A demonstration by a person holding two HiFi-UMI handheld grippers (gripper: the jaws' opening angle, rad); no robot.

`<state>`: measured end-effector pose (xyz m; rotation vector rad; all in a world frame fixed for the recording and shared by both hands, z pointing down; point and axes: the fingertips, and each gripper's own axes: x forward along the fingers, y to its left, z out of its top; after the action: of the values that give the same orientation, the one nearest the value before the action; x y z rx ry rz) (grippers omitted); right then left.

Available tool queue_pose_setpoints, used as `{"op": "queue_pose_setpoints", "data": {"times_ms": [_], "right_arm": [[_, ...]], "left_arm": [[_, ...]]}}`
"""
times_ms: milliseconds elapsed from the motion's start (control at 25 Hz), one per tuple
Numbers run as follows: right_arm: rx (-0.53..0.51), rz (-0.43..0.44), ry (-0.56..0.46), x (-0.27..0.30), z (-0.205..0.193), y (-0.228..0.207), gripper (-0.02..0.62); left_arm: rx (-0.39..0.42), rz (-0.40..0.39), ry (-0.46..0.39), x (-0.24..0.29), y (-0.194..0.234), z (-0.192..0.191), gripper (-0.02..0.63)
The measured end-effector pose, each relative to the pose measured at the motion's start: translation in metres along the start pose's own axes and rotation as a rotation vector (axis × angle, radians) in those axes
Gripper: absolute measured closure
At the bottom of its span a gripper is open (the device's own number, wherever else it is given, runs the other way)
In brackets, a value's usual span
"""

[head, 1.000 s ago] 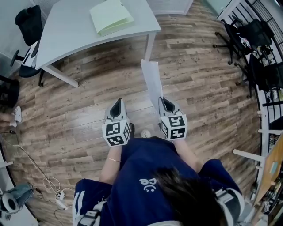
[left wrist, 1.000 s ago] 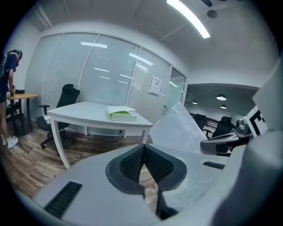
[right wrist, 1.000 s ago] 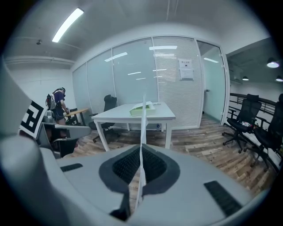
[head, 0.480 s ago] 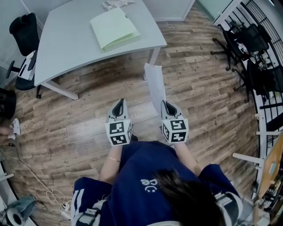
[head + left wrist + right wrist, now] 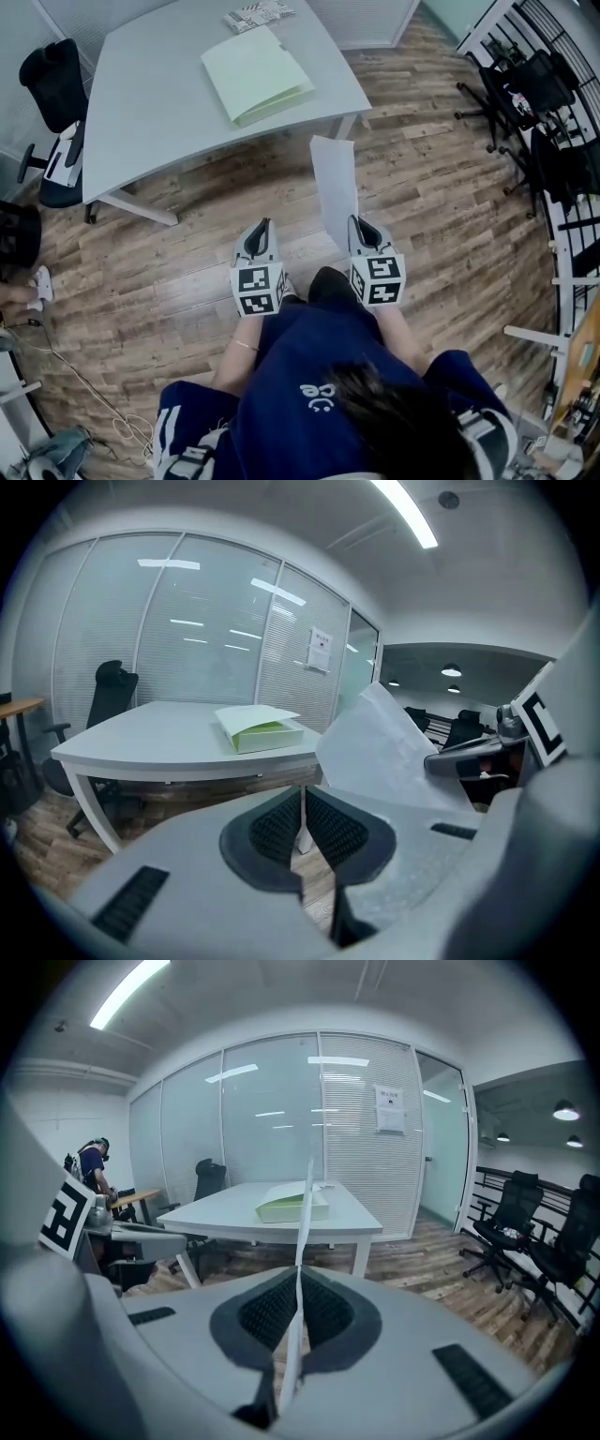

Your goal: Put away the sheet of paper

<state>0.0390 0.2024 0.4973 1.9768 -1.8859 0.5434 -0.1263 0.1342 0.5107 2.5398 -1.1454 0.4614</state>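
**Carrying the sheet toward the table.** Your right claw [image 5: 298, 1288] is pinching the sheet of paper [image 5: 335, 183] by its lower edge, with the pads pressed on either face. The sheet therefore stands upright and rises ahead of the claw, above the wood-plank floor [image 5: 450, 197]. A thin, limp sheet gripped at one margin stands erect only when its plane runs vertical. Hence the edge-on hold, which the right gripper view shows as a single white line between the ribbed dark pads.

Your left claw [image 5: 302, 810] is pressed together on nothing. It is carried level beside the right one and apart from the paper, and is probably kept free to open whatever receives the sheet.

Ahead stands the table [image 5: 150, 112], a smooth pale-grey slab on angled white legs. On it lies a light-green folder [image 5: 258, 75], rectangular, its cover slightly lifted along one edge. This is the likely destination, though the task names none.

The paper is matte white and lightly curled near its top. It is well apart from the table, so the putting away is not yet begun.
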Motion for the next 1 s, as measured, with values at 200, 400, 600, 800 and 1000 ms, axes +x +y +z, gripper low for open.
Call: {"op": "queue_pose_setpoints", "data": {"times_ms": [200, 400, 600, 800, 1000], "right_arm": [[-0.01, 0.015, -0.009, 0.02, 0.02, -0.007, 0.586], [-0.02, 0.072, -0.025, 0.056, 0.05, -0.023, 0.586], [-0.027, 0.172, -0.049, 0.094, 0.1, -0.041, 0.586], [-0.018, 0.245, -0.077, 0.132, 0.144, -0.068, 0.586], [-0.042, 0.324, -0.096, 0.159, 0.188, -0.096, 0.586]], "left_arm": [[0.007, 0.038, -0.016, 0.014, 0.011, 0.012, 0.601], [0.0, 0.075, -0.012, 0.05, 0.021, 0.026, 0.601], [0.011, 0.107, -0.005, 0.1, 0.028, 0.059, 0.601], [0.001, 0.15, -0.009, 0.148, 0.033, 0.089, 0.601], [-0.01, 0.203, -0.01, 0.191, 0.034, 0.109, 0.601]]}}
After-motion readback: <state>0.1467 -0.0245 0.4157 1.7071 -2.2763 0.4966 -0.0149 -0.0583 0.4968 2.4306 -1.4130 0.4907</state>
